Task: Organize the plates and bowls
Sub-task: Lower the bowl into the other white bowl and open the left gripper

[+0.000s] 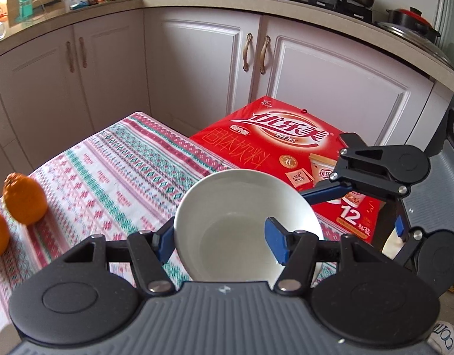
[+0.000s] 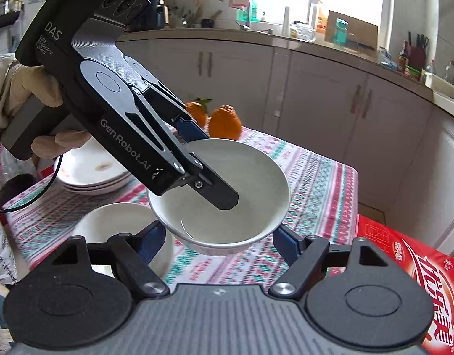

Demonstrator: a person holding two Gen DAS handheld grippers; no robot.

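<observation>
The left gripper (image 1: 219,241) pinches the bowl's (image 1: 241,207) rim, one finger inside, one outside, so it hangs above the table (image 1: 108,162). The right gripper (image 2: 218,241) stands open beneath it, likely to steady it over the second bowl (image 2: 114,222).

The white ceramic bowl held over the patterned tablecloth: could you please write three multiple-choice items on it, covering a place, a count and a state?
1. Where are the stacked white plates?
A. on the tablecloth
B. on the red carton
C. on the counter

2. How many orange fruits lie on the patterned tablecloth?
A. one
B. two
C. four

3. How does the left gripper hold the white ceramic bowl?
A. one finger inside, one outside the rim
B. from beneath
C. not at all

Answers: 1 A, the stack sits on the cloth; 2 B, two show side by side; 3 A, the rim runs between its fingers.
</observation>
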